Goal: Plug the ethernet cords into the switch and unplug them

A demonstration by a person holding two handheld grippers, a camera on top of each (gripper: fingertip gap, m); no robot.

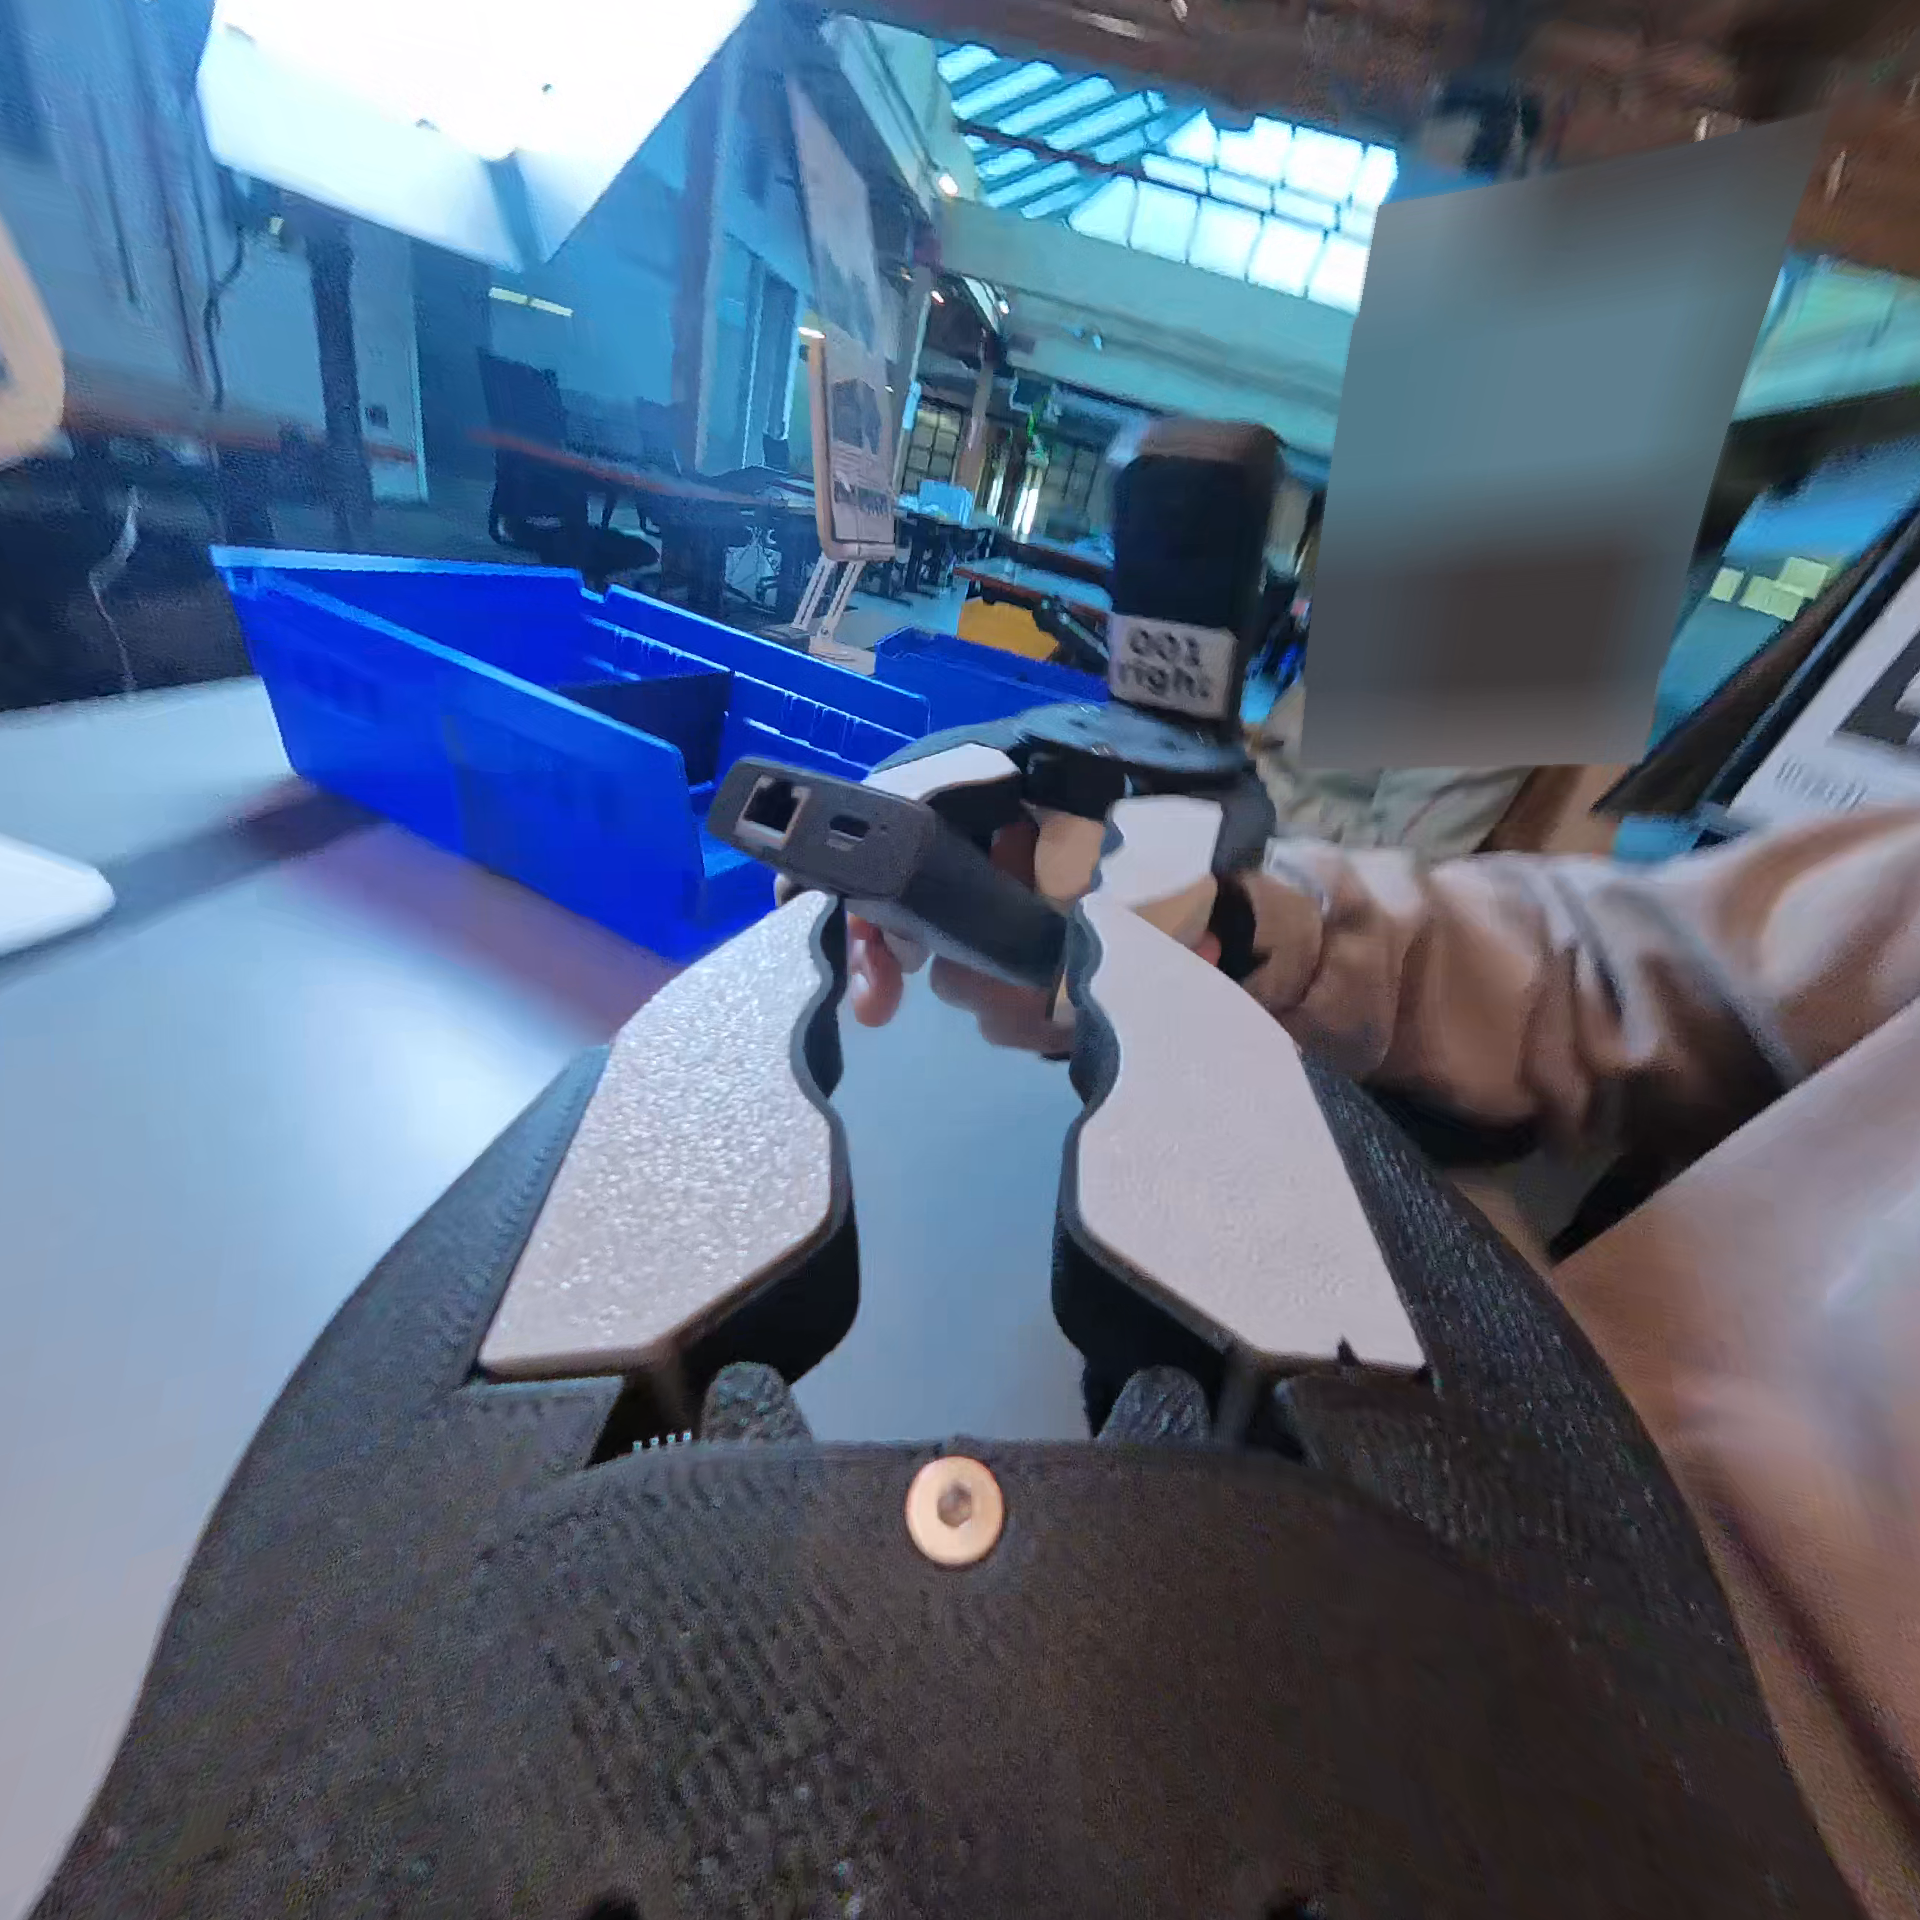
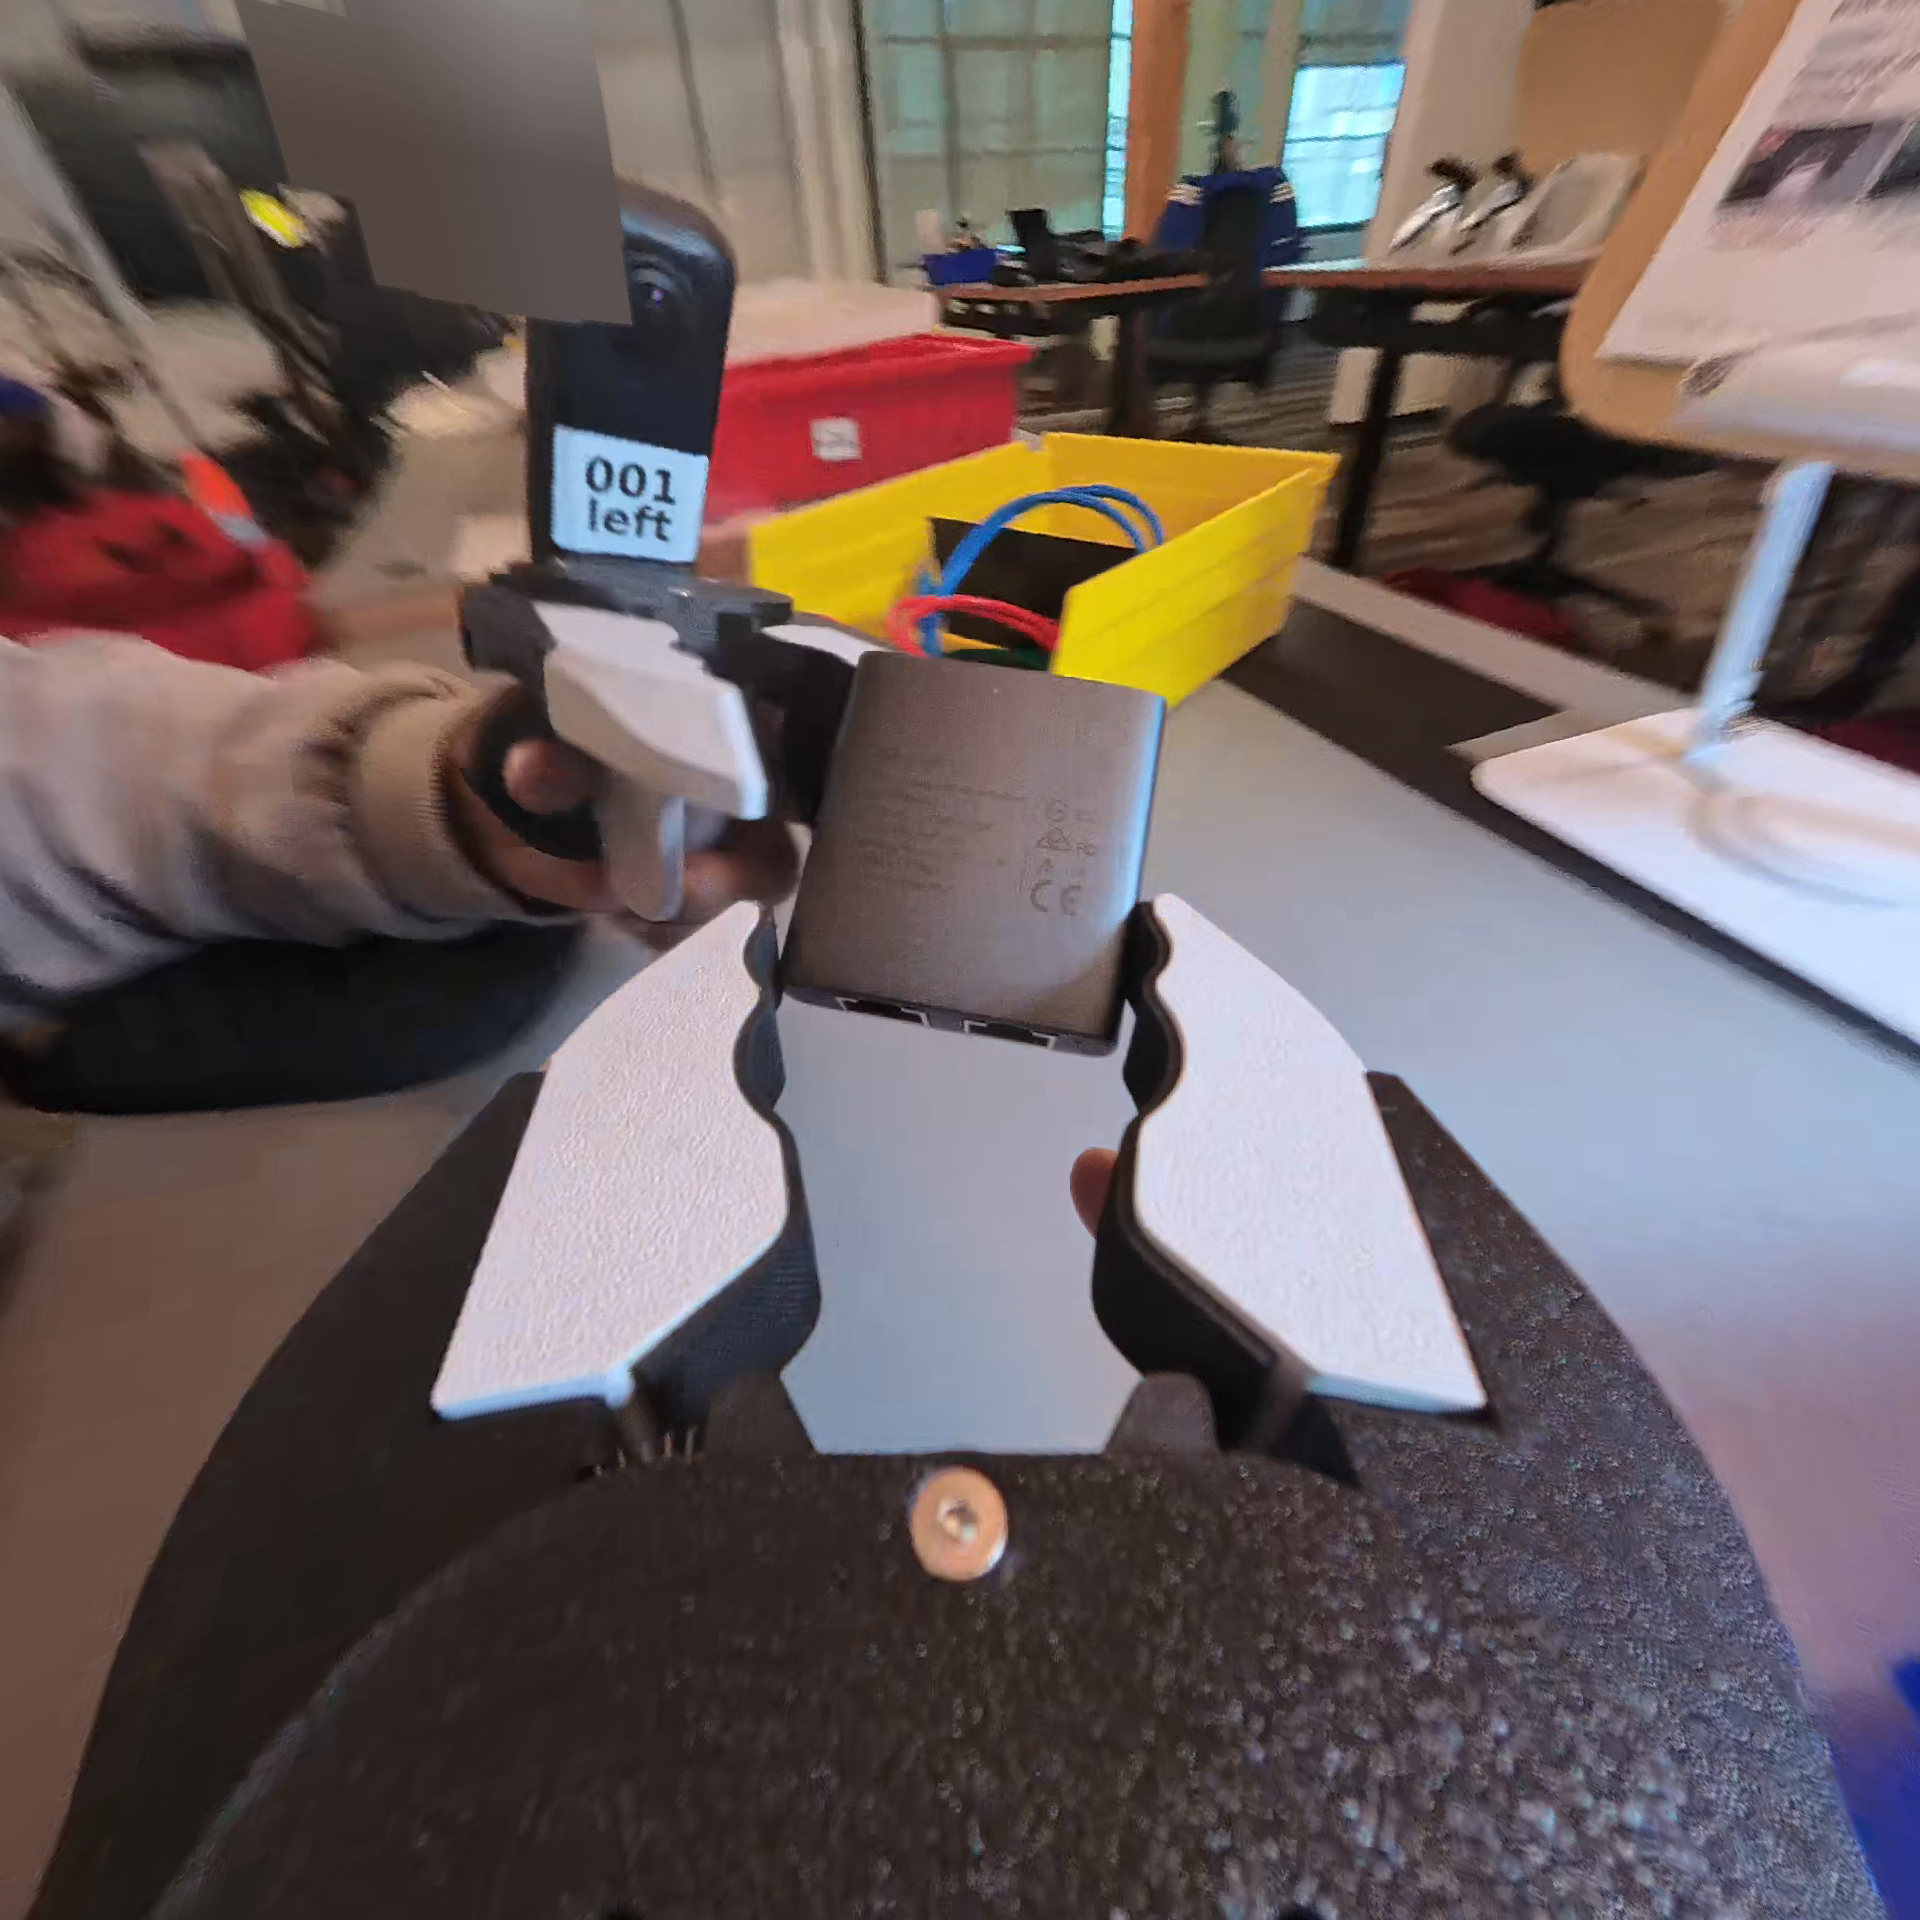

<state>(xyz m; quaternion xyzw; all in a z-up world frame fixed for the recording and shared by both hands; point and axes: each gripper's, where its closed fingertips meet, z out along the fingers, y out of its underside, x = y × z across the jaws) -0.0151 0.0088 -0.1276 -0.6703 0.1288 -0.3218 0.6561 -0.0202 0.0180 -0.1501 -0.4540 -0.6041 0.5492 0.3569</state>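
Your right gripper (image 2: 951, 987) clamps the dark switch (image 2: 977, 842) above the table (image 2: 1455, 1039). Your left gripper's (image 1: 951, 956) fingers (image 1: 717, 1143) gape, holding nothing, just beside it.

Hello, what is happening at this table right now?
A person holds tongs in each hand. The right tongs grip a small dark switch above the grey table. The left tongs are open and empty beside it. Coloured cords lie in the yellow bin; none is plugged in.
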